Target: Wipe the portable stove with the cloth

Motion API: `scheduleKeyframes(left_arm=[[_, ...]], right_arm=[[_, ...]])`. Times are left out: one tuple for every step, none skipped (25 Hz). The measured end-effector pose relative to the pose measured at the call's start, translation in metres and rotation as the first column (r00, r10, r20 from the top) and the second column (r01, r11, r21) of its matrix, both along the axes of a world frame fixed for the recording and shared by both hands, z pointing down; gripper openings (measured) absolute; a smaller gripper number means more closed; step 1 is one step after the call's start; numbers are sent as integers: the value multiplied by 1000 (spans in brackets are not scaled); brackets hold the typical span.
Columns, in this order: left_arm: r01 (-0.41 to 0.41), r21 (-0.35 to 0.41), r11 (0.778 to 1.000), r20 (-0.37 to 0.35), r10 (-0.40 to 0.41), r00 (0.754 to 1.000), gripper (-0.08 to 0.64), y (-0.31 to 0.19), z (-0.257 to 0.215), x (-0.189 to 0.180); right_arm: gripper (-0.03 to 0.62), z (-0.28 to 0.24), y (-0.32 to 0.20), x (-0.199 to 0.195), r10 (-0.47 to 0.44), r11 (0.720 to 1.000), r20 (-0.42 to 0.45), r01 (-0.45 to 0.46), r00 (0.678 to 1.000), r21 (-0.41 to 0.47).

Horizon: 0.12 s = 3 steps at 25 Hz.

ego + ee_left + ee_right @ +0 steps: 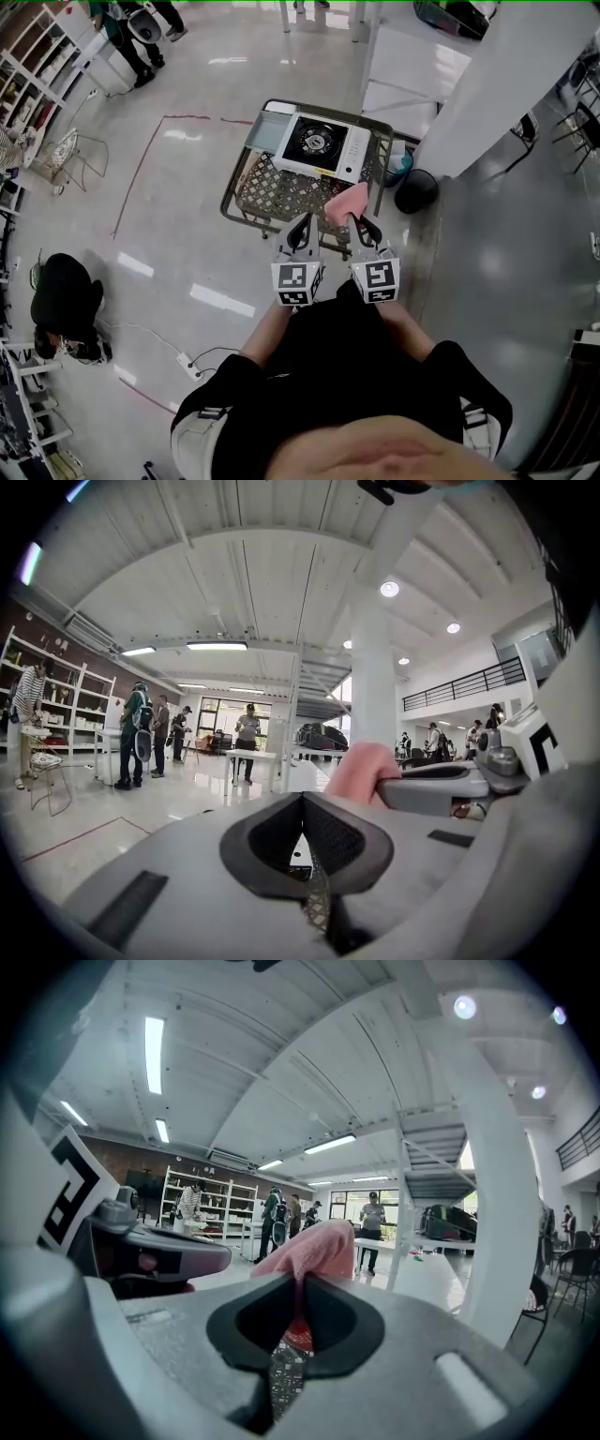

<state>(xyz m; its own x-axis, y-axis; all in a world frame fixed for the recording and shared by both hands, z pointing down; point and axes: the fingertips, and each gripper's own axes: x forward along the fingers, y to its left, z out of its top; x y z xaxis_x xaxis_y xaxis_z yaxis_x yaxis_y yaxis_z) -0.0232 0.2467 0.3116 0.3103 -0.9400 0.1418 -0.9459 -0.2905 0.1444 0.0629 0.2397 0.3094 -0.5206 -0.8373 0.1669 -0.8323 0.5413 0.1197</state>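
While pinching cloth (349, 201) just short of stove (319, 142) w/ right gripper (364, 228), left gripper (300, 231) clenched empty alongside: risk of thin pinch slipping mid-wipe, or cloth snagging wire cart (272, 192) under stove.

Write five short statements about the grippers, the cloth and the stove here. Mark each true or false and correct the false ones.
1. The right gripper is clamped on the pink cloth. True.
2. The left gripper has its jaws wide apart. False: its jaws are together with nothing between them.
3. The portable stove sits on the wire mesh table. True.
4. The cloth lies spread across the stove's burner. False: it hangs from the right gripper, on the near side of the stove and clear of it.
5. A black bin stands on the floor beside the table. True.
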Motion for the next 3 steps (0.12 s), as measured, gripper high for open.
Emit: scheduleKeyframes(left_arm=[[3,0,1000,0,-3,1000,0,1,4,-2],[6,-1,1000,1,-6,1000,0,2,9,-4],[8,-1,1000,2,-8,1000,0,2,13,-6]], right_arm=[[21,4,1,-2,-2,1000,0,2,1000,0],[21,9,2,-3,-3,1000,-1,3,1000,-1],[21,14,2,-5,-5,1000,-2,5,1000,-3]])
